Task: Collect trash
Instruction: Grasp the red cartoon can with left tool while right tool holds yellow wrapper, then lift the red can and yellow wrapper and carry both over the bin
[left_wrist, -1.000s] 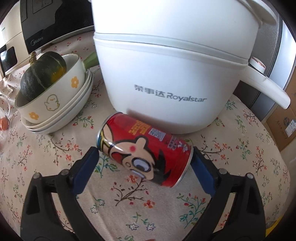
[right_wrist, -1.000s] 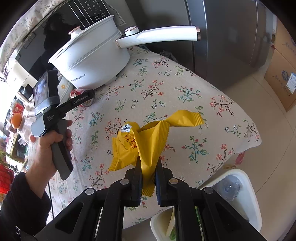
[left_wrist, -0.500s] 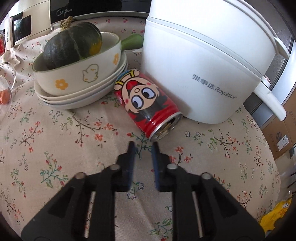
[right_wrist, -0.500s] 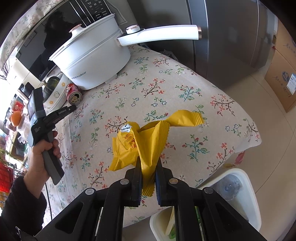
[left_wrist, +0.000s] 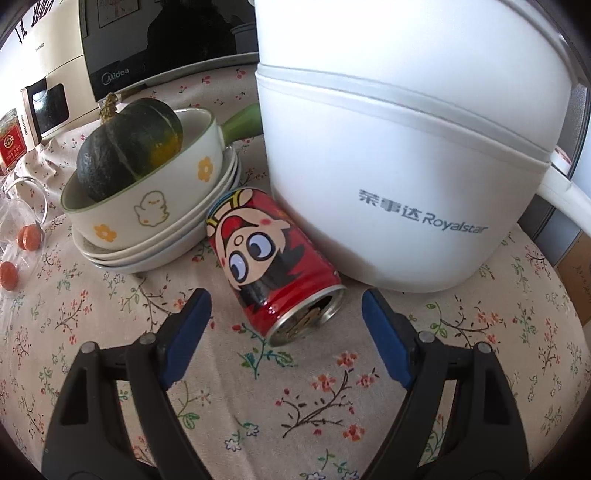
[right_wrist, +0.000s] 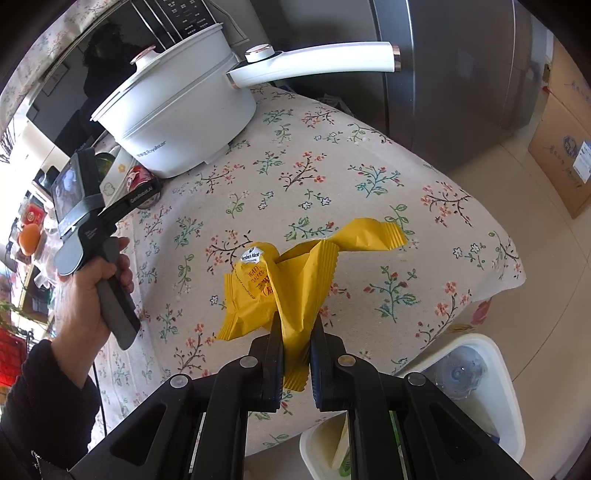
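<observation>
Squash sits in the duck-print bowl; my left claw, jaws just widened, straddles the fallen can; right claw pinches a yellow wrapper above the bin.

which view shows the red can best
The left wrist view. There the red can lies on its side on the flowered cloth between the open left gripper fingers, cartoon face and open end plain, untouched. In the right wrist view the can is small and partly hidden behind that gripper.
</observation>
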